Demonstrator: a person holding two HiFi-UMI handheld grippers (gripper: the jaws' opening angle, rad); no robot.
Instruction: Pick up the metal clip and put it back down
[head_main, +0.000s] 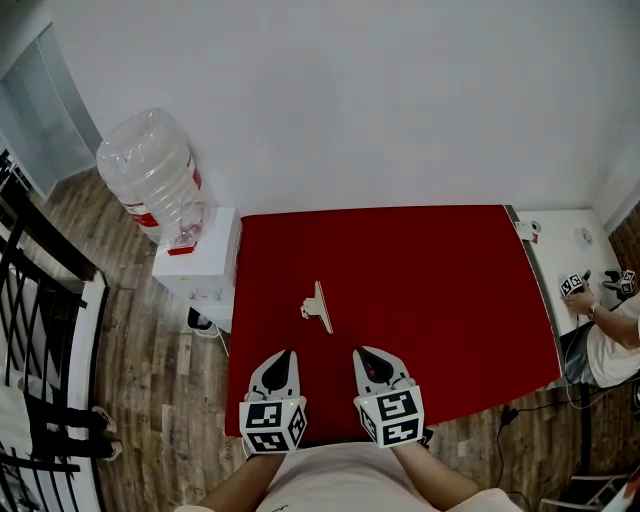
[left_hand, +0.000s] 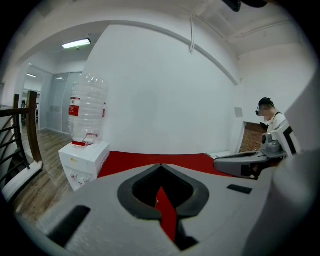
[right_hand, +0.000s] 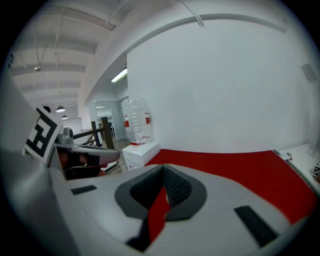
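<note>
Left gripper shut tight, with nothing inside. Right gripper shut tight too, also holding nothing. Both low over the near edge of the red table, side by side, pointing away from the person. Ahead of them, in line with the gap between the two, the metal clip, lying on the red table and touching neither. About as near to the left as to the right. Long side running mostly away from the person, tipped a little. Needs open jaws first, then a short push forward and inward, and likely a squeeze across the thin side.
</note>
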